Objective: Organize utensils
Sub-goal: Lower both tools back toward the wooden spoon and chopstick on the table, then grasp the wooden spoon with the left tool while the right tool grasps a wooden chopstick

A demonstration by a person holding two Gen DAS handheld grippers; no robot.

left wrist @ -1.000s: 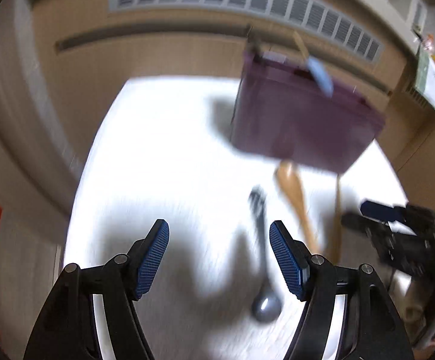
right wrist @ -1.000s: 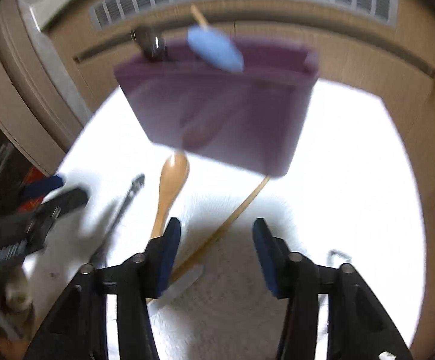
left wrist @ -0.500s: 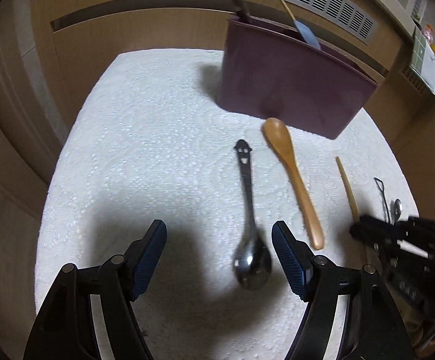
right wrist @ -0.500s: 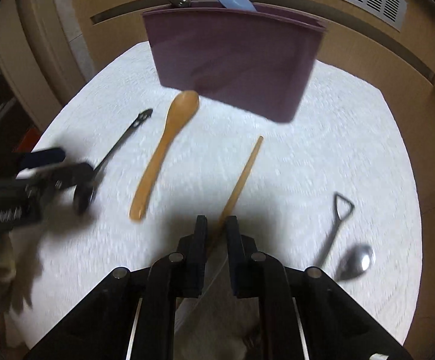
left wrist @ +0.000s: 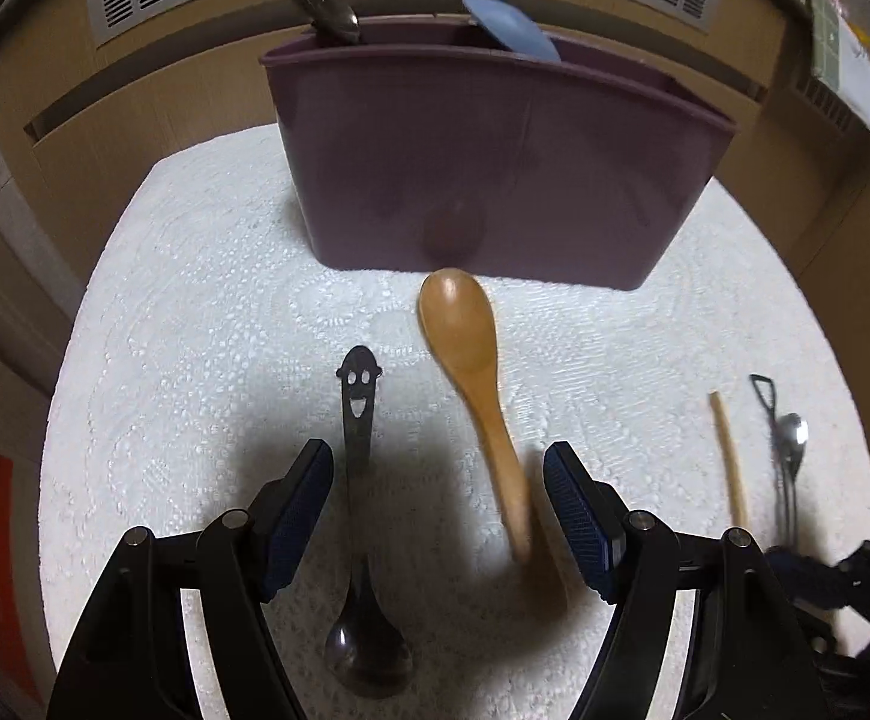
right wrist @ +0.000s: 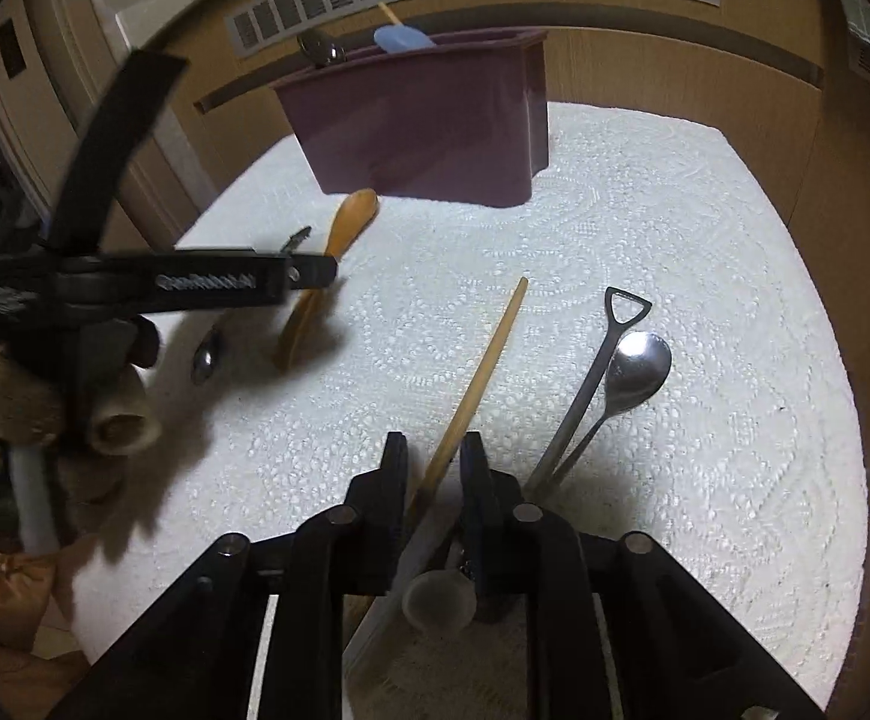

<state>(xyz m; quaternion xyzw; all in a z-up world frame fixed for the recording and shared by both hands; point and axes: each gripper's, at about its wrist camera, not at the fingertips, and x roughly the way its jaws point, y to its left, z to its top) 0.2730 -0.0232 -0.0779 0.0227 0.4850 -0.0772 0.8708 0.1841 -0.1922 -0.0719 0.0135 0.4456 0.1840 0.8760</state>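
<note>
On white tabletop (left wrist: 207, 300) before purple caddy (left wrist: 495, 168): left gripper (left wrist: 438, 510) released, straddling wooden spoon (left wrist: 471, 372) and black spoon (left wrist: 358, 420); right gripper (right wrist: 433, 468) clenched, grasping wooden-handled spatula (right wrist: 483, 366).

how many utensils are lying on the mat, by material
wooden: 2 – wooden spoon, wooden stick
metal: 3 – dark smiley spoon, shovel-handled utensil, shiny metal spoon
total: 5 on the white mat, not counting those in the purple holder
</note>
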